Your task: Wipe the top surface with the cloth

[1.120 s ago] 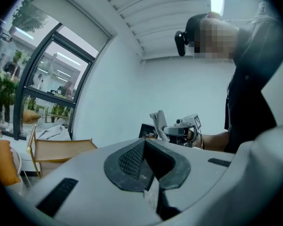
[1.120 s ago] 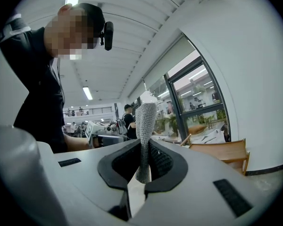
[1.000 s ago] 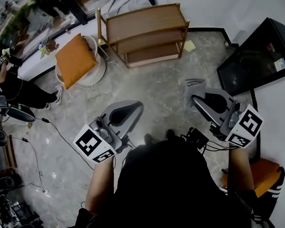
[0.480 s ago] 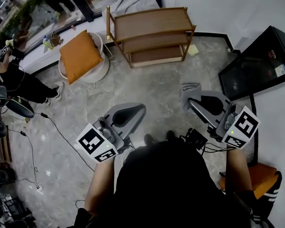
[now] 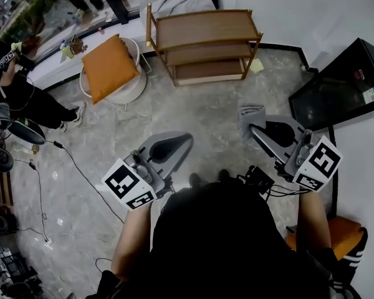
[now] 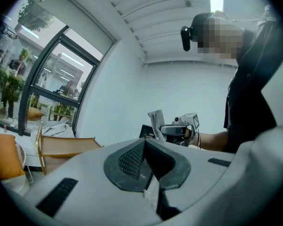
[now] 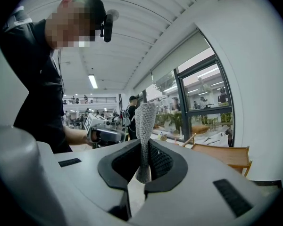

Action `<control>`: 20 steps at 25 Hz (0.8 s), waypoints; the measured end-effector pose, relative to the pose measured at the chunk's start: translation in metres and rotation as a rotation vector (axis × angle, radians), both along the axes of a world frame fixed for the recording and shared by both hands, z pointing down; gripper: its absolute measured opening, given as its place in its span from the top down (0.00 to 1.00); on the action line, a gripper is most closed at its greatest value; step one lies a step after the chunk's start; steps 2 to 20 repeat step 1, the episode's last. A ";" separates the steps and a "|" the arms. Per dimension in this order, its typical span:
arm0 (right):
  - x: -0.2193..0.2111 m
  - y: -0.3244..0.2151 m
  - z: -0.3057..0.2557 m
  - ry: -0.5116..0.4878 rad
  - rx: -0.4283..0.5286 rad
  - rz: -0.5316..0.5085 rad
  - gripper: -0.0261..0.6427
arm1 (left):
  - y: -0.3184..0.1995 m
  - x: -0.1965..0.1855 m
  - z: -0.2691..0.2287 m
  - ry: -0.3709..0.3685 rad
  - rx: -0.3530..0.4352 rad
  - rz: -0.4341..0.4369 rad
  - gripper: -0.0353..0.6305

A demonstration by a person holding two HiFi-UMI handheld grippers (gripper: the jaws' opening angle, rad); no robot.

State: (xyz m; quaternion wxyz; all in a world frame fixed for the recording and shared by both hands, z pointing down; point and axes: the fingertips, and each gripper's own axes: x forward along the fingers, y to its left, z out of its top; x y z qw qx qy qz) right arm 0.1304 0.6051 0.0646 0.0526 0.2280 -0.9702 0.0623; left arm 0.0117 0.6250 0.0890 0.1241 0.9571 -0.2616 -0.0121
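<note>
- Currently, the left gripper is seen clenched, with nothing between its jaws, and is held low near the body.
- The right gripper is clamped on the grey knitted cloth, which stands up out of the jaws as a folded strip.
- Both tools are held over the grey marbled stone floor, well apart from the target.
- The three-tier brown wooden shelf unit is seen ahead against the white wall; its top board appears bare.
- The step is judged to be the approach; wiping is not yet begun.
- The cloth's free end should be laid flat on the top board, pressed lightly and drawn edge to edge in overlapping passes. The clamp should be kept firm so the strip is not pulled out.
- An orange square cushion on a white round chair is noted left of the shelf; it is not involved.
</note>
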 end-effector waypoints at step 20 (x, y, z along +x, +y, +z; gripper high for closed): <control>-0.001 -0.001 0.000 0.008 0.007 -0.002 0.91 | 0.000 0.000 0.000 0.001 0.004 -0.003 0.93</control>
